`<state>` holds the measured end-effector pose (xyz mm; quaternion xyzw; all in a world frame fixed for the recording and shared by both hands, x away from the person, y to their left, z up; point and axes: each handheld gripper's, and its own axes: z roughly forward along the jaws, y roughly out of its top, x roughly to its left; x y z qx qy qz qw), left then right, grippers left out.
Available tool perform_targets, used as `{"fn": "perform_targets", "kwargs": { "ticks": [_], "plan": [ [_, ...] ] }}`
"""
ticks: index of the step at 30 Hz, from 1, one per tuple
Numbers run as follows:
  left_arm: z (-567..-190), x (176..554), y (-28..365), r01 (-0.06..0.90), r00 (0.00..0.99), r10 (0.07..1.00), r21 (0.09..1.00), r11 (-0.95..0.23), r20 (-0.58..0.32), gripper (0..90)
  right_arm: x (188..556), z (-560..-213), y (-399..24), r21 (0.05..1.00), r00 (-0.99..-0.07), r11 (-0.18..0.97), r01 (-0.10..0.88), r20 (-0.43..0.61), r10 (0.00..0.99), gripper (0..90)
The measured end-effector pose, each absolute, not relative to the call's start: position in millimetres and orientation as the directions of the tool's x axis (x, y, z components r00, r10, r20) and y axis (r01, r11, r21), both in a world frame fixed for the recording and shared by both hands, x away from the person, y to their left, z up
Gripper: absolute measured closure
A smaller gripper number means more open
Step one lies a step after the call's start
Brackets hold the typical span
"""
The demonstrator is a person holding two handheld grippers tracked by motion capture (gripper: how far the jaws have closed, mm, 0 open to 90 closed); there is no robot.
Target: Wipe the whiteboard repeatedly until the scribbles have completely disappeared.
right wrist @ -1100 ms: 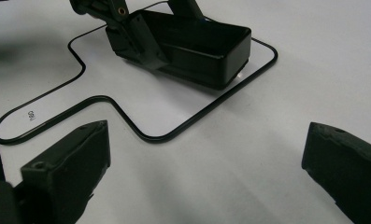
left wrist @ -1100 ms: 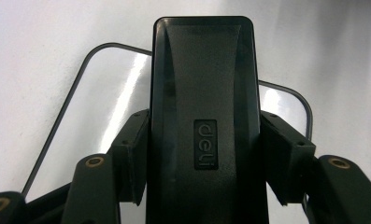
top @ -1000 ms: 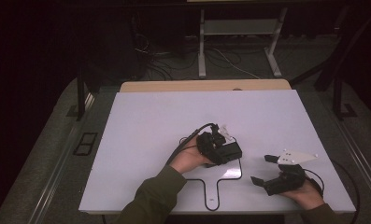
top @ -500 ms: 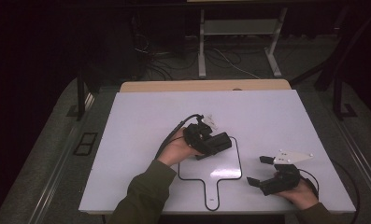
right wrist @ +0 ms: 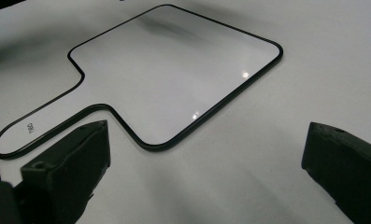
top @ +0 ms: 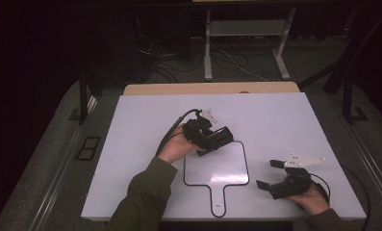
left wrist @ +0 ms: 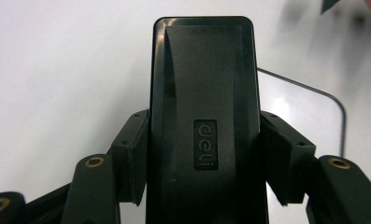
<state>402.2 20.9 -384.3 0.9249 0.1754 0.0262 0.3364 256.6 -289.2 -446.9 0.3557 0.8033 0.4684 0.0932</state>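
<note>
The left gripper [top: 216, 138] clenched a black block [left wrist: 204, 116] (with a small logo) at 11 o'clock of the paddle-shaped board [top: 217, 168] on the tabletop [top: 275, 115]; the right gripper [top: 270, 174], jaws released, rested at 3 o'clock

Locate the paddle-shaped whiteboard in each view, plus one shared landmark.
High view: paddle-shaped whiteboard lies at centre bottom of the table, handle toward the person.
Left gripper view: its black-edged corner shows right of the black eraser that the left claw holds.
Right gripper view: it spans the upper centre, handle at left.
Shared landmark: the board's thin black rim.
</note>
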Motion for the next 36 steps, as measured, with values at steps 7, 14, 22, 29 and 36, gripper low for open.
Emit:
{"fn": "perform_targets", "kwargs": {
  "ticks": [7,14,22,29,36],
  "plan": [
    [-382,423,21,0.343,0.92,0.386,0.617,-0.708,-0.068,39.2,256,-447,-289,0.82,-0.729,0.309,0.482,0.18,0.661,0.2],
    [-376,444,16,0.361,0.906,0.419,0.609,-0.706,-0.051,39.2,256,-447,-289,0.821,-0.729,0.309,0.48,0.177,0.661,0.3],
    [-378,468,10,0.375,0.893,0.449,0.594,-0.712,-0.025,39.2,256,-447,-289,0.821,-0.73,0.312,0.477,0.172,0.662,0.3],
    [-383,488,3,0.387,0.883,0.47,0.595,-0.704,-0.018,39.2,256,-446,-289,0.823,-0.729,0.311,0.476,0.172,0.662,0.3],
    [-395,501,-2,0.411,0.874,0.485,0.574,-0.708,-0.026,39.2,255,-446,-290,0.824,-0.729,0.307,0.477,0.176,0.661,0.3]
  ]
}}
